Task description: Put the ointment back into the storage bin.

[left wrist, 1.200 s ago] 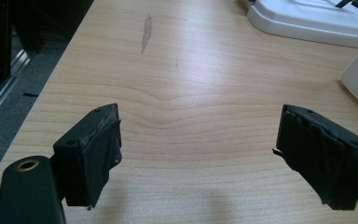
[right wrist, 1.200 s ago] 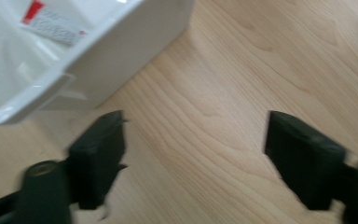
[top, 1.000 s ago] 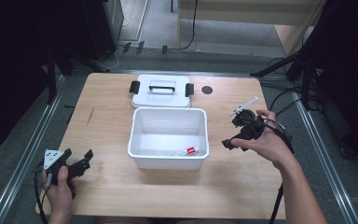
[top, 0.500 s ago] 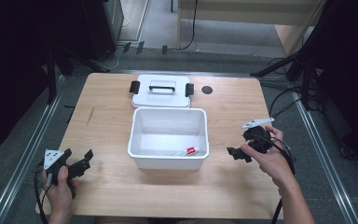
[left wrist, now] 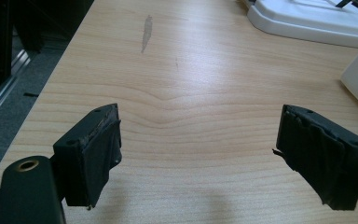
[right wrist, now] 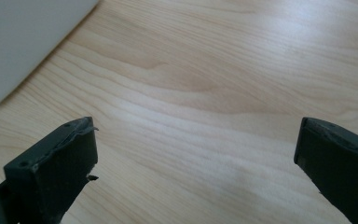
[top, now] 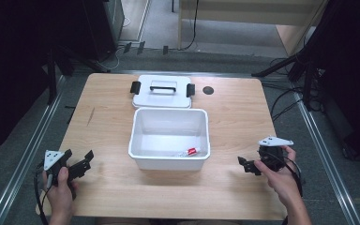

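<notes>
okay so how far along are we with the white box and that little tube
Done, it seems: the tube lies inside the open box, and the lid is off, lying on the table behind it. In hand: nothing; the left gripper and right gripper are both open, low over bare wood on either side of the box. Possibly left: putting the lid on.

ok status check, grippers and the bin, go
Left gripper open, empty, low over table. Right gripper open, empty, right of white bin. Small red-capped tube in the bin; lid off, lying behind it. Nothing in the way.
</notes>
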Motion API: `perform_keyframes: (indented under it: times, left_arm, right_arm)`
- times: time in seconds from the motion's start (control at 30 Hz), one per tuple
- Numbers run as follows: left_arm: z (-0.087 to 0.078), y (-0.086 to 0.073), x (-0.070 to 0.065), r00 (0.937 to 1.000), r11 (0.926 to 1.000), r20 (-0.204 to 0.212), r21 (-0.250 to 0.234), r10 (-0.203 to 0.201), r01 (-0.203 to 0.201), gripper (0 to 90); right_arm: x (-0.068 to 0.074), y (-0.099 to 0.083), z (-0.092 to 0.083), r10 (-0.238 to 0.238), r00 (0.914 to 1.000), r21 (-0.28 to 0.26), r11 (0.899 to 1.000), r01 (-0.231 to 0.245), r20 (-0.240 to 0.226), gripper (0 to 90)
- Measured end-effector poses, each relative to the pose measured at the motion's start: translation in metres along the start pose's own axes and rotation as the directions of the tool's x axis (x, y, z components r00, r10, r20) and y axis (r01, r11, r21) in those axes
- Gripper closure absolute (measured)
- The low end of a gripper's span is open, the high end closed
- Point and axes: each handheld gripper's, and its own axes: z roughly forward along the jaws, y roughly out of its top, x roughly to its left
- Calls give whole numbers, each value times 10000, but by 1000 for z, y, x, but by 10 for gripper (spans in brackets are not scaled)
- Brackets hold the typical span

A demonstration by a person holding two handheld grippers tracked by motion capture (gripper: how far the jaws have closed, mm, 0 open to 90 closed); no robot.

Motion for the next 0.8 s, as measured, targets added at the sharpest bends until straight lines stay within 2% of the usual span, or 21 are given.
perform_keyframes:
  times: [0.2,0.4,0.8]
  left_arm:
    - [0,0,0,10000,10000,-10,-25,-24,24,145]
    - [0,0,0,10000,10000,-9,-50,26,-26,145]
    - [-1,-1,-1,10000,10000,5,-100,-3,3,145]
  right_arm:
    - [-11,-27,-3,498,9987,-384,9980,-493,127,0]
    - [-19,-48,-9,810,9962,-510,9955,-793,325,0]
    - [-26,-75,-22,1215,9917,-1135,9867,-1160,428,0]
